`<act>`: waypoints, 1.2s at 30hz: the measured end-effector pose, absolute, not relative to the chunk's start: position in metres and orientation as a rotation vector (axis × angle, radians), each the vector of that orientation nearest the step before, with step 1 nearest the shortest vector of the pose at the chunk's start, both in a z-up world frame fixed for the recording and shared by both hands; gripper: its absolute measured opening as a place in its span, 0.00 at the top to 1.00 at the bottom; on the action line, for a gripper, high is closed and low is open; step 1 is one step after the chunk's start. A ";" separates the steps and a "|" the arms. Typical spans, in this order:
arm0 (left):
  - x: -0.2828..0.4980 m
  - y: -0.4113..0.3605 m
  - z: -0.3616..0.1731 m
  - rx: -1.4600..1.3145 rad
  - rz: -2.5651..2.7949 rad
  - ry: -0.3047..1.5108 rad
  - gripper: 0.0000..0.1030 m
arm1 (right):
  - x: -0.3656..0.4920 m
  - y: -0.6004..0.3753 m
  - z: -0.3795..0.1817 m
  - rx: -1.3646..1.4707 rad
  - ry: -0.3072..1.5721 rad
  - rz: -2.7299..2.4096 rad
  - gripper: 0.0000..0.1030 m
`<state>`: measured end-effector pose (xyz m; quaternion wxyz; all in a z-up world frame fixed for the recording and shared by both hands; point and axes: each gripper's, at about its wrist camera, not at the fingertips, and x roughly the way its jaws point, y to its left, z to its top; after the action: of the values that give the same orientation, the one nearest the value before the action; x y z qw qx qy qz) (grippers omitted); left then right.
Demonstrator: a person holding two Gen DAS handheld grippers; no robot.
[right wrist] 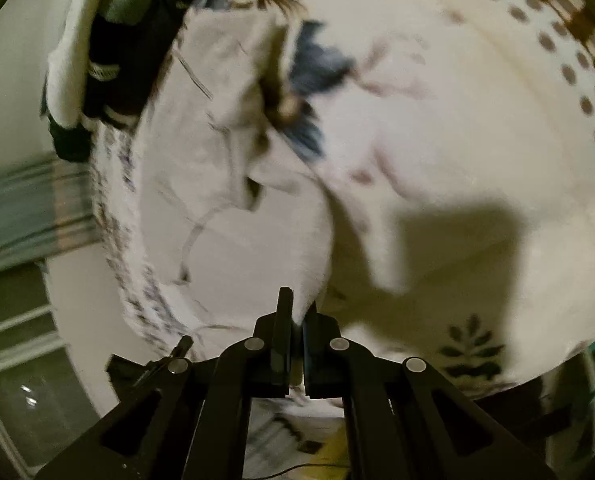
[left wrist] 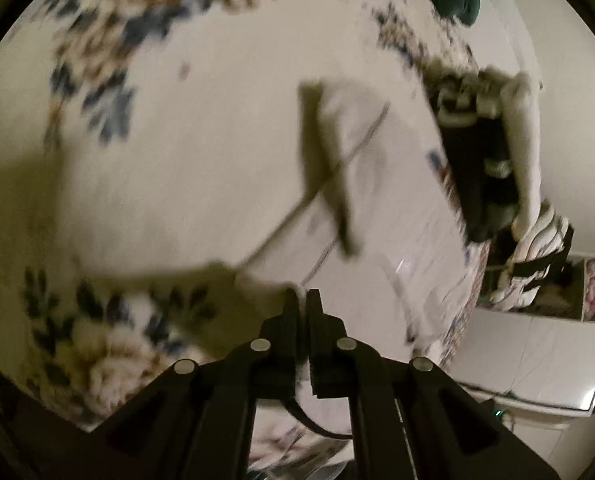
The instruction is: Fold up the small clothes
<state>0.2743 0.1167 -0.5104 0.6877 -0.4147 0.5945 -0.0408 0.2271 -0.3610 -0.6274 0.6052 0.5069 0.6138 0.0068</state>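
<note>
A small white garment (left wrist: 361, 148) with thin dark seam lines lies spread on a floral bedspread (left wrist: 109, 52). My left gripper (left wrist: 303, 298) is shut on a near corner of it, with white cloth bunched between the black fingers. In the right wrist view the same white garment (right wrist: 201, 152) stretches away from my right gripper (right wrist: 299, 308). That gripper is shut on a pinched fold of its edge, and a loose flap (right wrist: 389, 256) hangs beside it. Both views are blurred.
A blurred black-and-white mass (left wrist: 477, 160) sits at the bed's edge by the garment's far side, seen too in the right wrist view (right wrist: 125, 48); I cannot tell what it is. A striped cloth (left wrist: 537, 248) and a white shelf unit (left wrist: 537, 344) stand beyond. A spotted cover (right wrist: 537, 40) lies far right.
</note>
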 end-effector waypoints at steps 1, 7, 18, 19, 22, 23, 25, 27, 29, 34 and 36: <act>0.285 0.119 -0.508 -0.934 -0.090 1.316 0.98 | 0.233 -0.365 -0.626 1.201 1.406 0.010 0.96; 0.352 0.129 -0.522 -0.919 -0.025 1.272 0.98 | 0.285 -0.389 -0.636 1.258 1.342 -0.060 0.96; 0.355 0.109 -0.495 -0.594 -0.044 1.302 0.91 | 0.318 -0.406 -0.627 1.207 1.261 -0.070 0.31; 0.347 0.100 -0.489 -0.548 -0.051 1.300 0.88 | 0.315 -0.406 -0.618 1.159 1.252 -0.081 0.31; 0.325 0.067 -0.482 -0.448 -0.111 1.315 0.73 | 0.305 -0.400 -0.594 1.003 1.252 -0.085 0.31; 0.322 0.054 -0.485 -0.410 -0.131 1.325 0.72 | 0.306 -0.389 -0.589 0.940 1.272 -0.059 0.31; 0.324 0.032 -0.500 -0.365 -0.145 1.358 0.72 | 0.309 -0.373 -0.591 0.867 1.318 -0.018 0.31; 0.334 0.021 -0.519 -0.340 -0.133 1.375 0.72 | 0.317 -0.355 -0.607 0.829 1.367 0.017 0.31; 0.345 0.021 -0.543 -0.338 -0.097 1.386 0.72 | 0.327 -0.346 -0.633 0.795 1.405 -0.011 0.31; 0.352 0.016 -0.527 -0.259 -0.083 1.372 0.70 | 0.318 -0.362 -0.645 0.920 1.335 -0.079 0.31; 0.346 0.013 -0.511 -0.228 -0.088 1.353 0.31 | 0.295 -0.369 -0.630 0.992 1.257 -0.070 0.31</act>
<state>0.3461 0.0132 -0.5105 0.7730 -0.1051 0.6243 -0.0406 0.2954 -0.3686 -0.6296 0.6958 0.4446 0.5632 -0.0313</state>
